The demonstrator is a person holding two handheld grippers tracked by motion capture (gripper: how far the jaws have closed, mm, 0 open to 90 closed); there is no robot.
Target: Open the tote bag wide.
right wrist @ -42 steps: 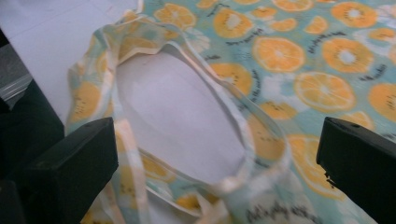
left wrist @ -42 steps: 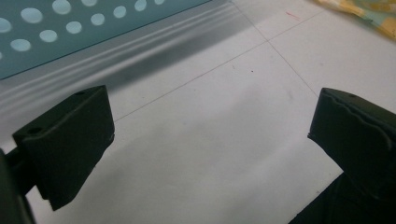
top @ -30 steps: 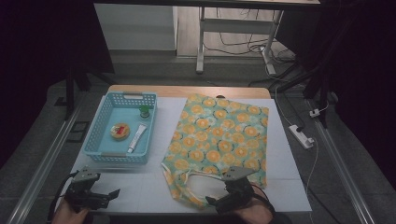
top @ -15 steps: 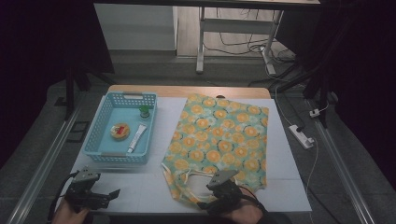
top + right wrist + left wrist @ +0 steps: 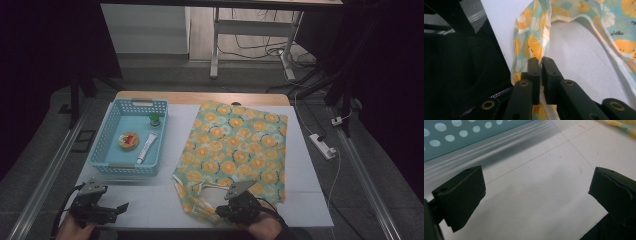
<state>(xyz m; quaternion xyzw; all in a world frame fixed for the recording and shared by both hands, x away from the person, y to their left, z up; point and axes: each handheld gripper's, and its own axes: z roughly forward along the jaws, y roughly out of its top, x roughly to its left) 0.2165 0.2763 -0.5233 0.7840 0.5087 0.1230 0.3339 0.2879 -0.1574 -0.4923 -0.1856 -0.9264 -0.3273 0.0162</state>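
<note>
A tote bag [image 5: 235,150] printed with orange slices on pale blue lies flat on the white table. Its strap handle [image 5: 200,207] loops toward the near edge. My right gripper [image 5: 222,214] sits at that handle. In the right gripper view its jaws [image 5: 541,61] have just been closing and now pinch the fabric strap [image 5: 534,42] between the pads. My left gripper [image 5: 120,207] rests low at the near left corner. Its jaws [image 5: 536,185] stand wide apart over bare table with nothing between them.
A light blue perforated basket [image 5: 107,150] stands at the left, holding a round orange item [image 5: 128,140], a white tube [image 5: 146,148] and a small green bottle [image 5: 154,119]. A power strip [image 5: 324,146] lies on the floor past the table's right edge.
My right gripper has shifted slightly left along the bag's near edge and now sits on the handle strap. The left gripper has kept still.
</note>
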